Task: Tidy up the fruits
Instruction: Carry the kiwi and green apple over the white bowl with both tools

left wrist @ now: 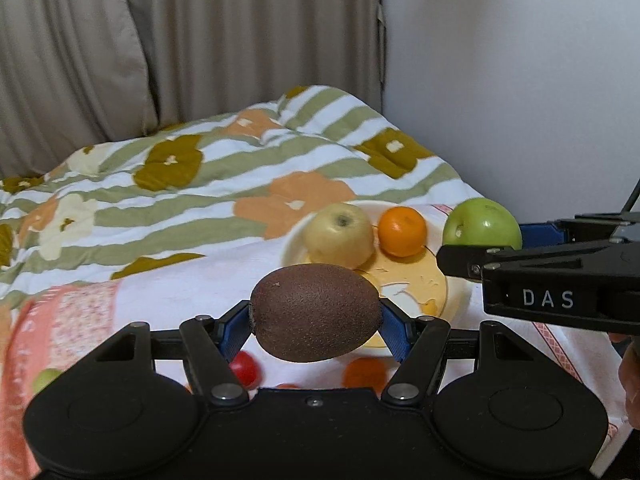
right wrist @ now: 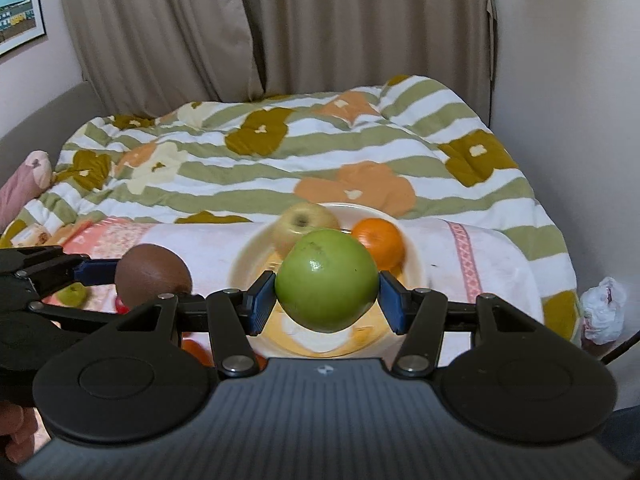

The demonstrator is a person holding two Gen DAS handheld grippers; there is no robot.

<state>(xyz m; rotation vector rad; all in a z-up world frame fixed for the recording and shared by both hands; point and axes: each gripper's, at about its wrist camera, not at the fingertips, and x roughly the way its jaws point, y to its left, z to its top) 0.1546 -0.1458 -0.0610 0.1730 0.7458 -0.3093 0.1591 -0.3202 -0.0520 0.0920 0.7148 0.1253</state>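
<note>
My left gripper (left wrist: 316, 316) has its blue pads clamped on the ends of a fuzzy brown oval kiwi (left wrist: 315, 312), carried clear of the bed. My right gripper (right wrist: 327, 294) is clamped on a smooth round green apple (right wrist: 327, 280), also held up in the air. From the left wrist view that green apple sits at about two o'clock of the kiwi; from the right wrist view the kiwi sits at nine o'clock of the apple.

Beyond both loads lies a round pale yellow plate (right wrist: 416, 264) on a white towel with pink patterned borders (right wrist: 496, 264). On the plate I see a yellowish round apple (left wrist: 340, 232) and, just beside it at three o'clock, a round orange mandarin (left wrist: 402, 230).

Under my left gripper, loose on the towel, I make out a small red round fruit (left wrist: 246, 368), another orange fruit (left wrist: 366, 372), and at eight o'clock a small green fruit (left wrist: 46, 378), all blurred.

The towel rests on a quilt with green stripes and orange and olive flowers (left wrist: 200, 188), with beige curtains (left wrist: 200, 40) behind.
</note>
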